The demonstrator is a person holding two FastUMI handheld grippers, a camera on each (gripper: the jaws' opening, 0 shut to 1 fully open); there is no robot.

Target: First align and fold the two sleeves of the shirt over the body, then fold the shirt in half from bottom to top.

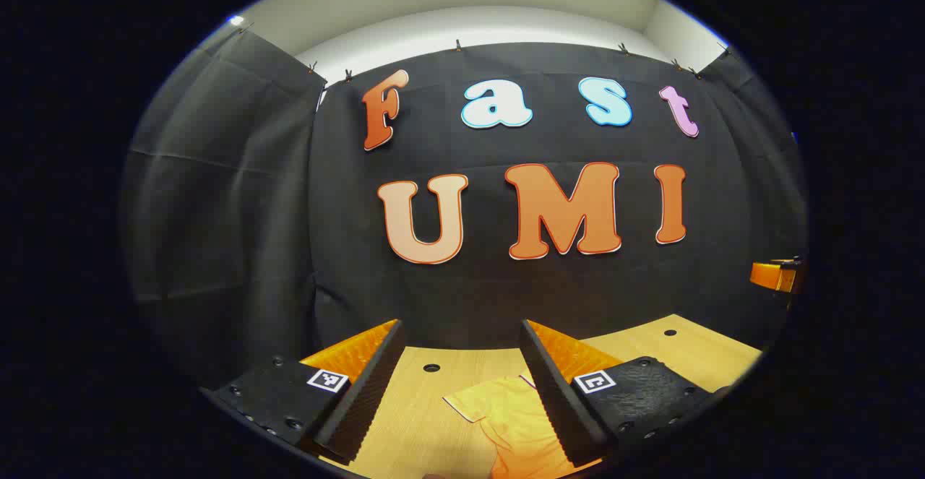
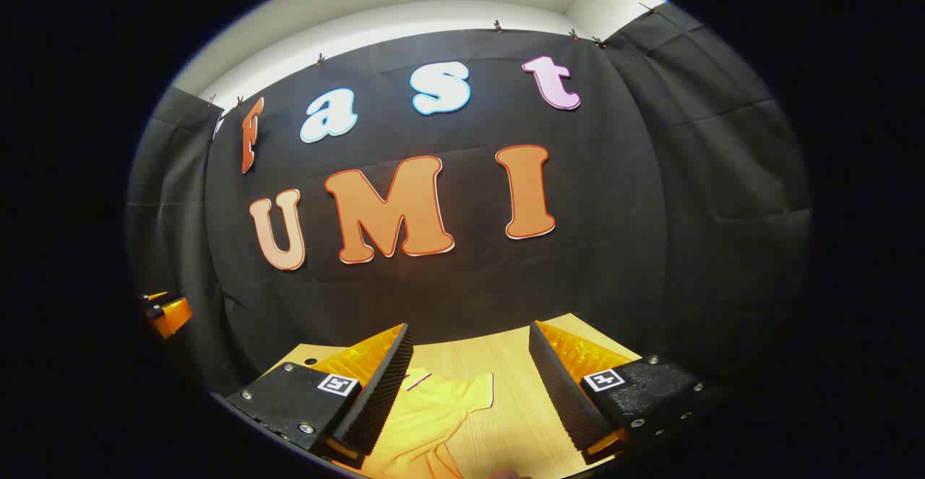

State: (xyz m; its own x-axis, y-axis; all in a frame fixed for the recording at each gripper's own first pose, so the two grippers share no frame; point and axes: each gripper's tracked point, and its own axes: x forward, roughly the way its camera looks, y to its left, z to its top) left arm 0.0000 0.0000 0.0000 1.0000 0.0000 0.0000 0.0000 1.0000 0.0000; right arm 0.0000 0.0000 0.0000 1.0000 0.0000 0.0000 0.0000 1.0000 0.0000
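Item one, left gripper point(image 1: 462, 385): seen in the left gripper view at six o'clock, its two fingers stand wide apart with nothing between them, held above the wooden table point(image 1: 412, 421) and clear of it. Item two, shirt point(image 1: 517, 425): yellow, short-sleeved, with a thin dark edging along the sleeve hem, lying flat on the table; in the left gripper view it sits at about five o'clock, one sleeve spread toward nine o'clock, part of the body hidden behind the finger on the three o'clock side. Item three, right gripper point(image 2: 470, 385): in the right gripper view at six o'clock, jaws likewise spread with bare table point(image 2: 520, 407) in the gap, gripping nothing. The same shirt point(image 2: 426, 421) lies in that view at about seven o'clock, one sleeve reaching toward three o'clock, its other side covered by the finger at the nine o'clock side. Item four, table holes: small round dark holes in the wooden top, one point(image 1: 431, 368) near the far edge. Item five, black cloth wall point(image 1: 238, 233): hangs behind the table, clipped along its top edge.
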